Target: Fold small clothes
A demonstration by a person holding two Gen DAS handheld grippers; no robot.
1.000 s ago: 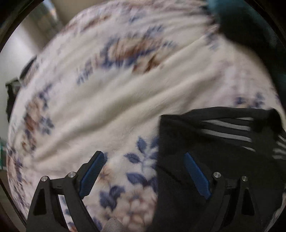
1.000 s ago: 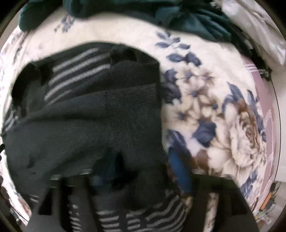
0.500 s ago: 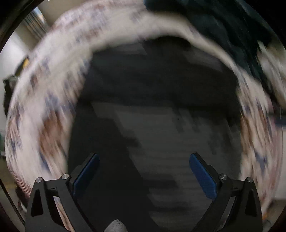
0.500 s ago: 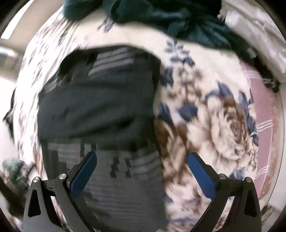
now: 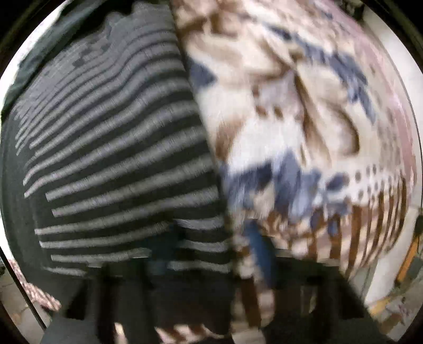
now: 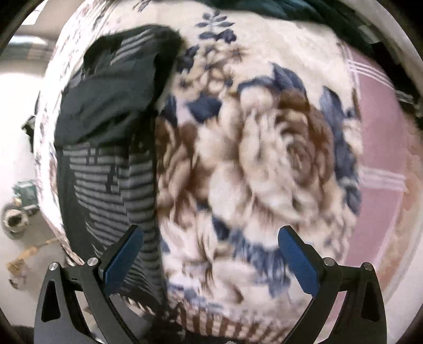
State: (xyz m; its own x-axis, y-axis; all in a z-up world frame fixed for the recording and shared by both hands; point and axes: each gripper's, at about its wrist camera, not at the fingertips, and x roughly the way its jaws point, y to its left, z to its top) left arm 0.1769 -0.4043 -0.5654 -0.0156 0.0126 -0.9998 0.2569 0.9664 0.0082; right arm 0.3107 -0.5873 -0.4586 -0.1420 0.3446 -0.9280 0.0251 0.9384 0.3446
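A dark garment with grey stripes [image 5: 111, 158] lies on a floral blanket [image 5: 290, 119] and fills the left half of the blurred left wrist view. My left gripper [image 5: 208, 254] is low over the garment's right edge; its blue pads are smeared by motion and sit close together, and I cannot tell whether cloth is between them. In the right wrist view the same garment [image 6: 105, 127] lies at the left, partly folded, with a plain dark part on top. My right gripper [image 6: 211, 262] is open and empty above the blanket [image 6: 264, 158], beside the garment's right edge.
Dark green clothes [image 6: 290, 10] are heaped at the blanket's far edge. A pink striped cloth [image 6: 378, 148] lies at the right. The blanket's near edge drops to a floor with small objects [image 6: 15, 217] at the left.
My left gripper swung right and down onto the garment's striped lower edge, and its pads have come closer. My right gripper let go of the garment, opened and moved right over the blanket.
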